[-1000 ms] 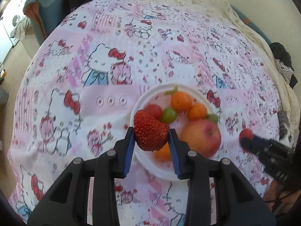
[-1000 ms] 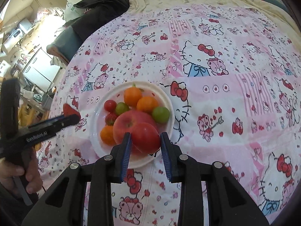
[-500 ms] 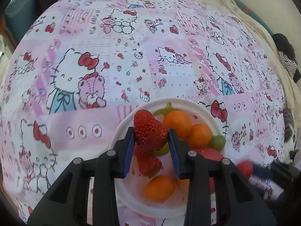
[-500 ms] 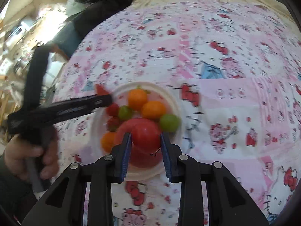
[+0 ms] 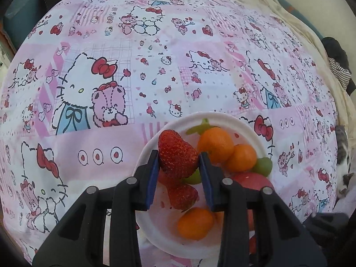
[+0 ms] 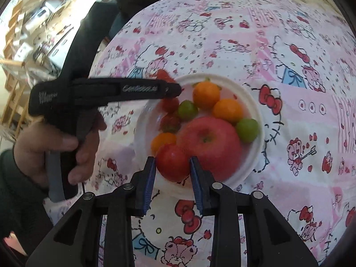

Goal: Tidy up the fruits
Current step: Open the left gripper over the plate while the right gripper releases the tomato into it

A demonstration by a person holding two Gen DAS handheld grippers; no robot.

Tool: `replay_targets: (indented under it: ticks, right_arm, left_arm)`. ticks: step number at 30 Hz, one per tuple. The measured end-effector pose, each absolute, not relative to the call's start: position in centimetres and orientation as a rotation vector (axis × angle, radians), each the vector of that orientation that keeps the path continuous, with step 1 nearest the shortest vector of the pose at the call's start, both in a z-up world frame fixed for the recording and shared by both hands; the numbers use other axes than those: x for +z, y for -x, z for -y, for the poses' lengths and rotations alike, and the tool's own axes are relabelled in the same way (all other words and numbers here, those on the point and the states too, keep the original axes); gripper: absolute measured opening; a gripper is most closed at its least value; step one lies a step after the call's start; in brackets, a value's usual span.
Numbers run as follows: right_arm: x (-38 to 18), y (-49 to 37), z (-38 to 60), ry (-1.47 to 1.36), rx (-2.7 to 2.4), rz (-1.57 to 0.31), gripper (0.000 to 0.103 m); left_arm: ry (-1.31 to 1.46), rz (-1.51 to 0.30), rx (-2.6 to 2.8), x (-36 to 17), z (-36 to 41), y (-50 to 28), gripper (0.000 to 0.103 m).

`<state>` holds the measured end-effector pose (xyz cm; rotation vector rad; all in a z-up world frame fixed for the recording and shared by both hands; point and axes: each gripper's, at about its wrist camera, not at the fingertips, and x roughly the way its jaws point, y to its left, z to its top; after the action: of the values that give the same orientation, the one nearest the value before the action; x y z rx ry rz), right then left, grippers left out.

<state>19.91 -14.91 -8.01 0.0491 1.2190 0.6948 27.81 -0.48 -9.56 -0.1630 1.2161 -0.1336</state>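
A white plate on a Hello Kitty cloth holds a big red apple, oranges, green grapes and a strawberry. My left gripper is shut on a large strawberry above the plate's left side; it also shows in the right wrist view. My right gripper is shut on a red tomato over the plate's near rim, beside the apple.
The pink Hello Kitty cloth covers the table. A beige sheet and dark clothing lie at the far right. A hand holds the left gripper. Furniture clutter shows at the left.
My left gripper has carried the strawberry in over the plate's left side. My right gripper has kept the tomato over the plate's near rim, drawing a little closer.
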Motion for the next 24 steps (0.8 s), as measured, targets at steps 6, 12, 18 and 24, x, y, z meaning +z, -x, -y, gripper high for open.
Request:
replay_targets:
  ticks: [6,12,18,24]
  right_arm:
    - [-9.5,-18.8,13.2,0.048,0.681,-1.245,0.033]
    - [-11.5,-19.0,12.7,0.046,0.639,-1.287,0.033]
    - [-12.4,-19.0,12.6,0.025,0.616,-1.306,0.033]
    - [-12.8,-19.1,12.8,0.015,0.598,-1.322,0.034]
  left_arm:
    - [0.163,-1.219,-0.129,-9.4,0.2,-27.5,0.032]
    - [0.174,-1.218,-0.122,-9.5,-0.1,-27.3,0.032]
    - [0.179,-1.227,-0.12,-9.4,-0.2,-27.1,0.038]
    - [0.176,-1.223,-0.123,-9.3,-0.1,-26.6,0.06]
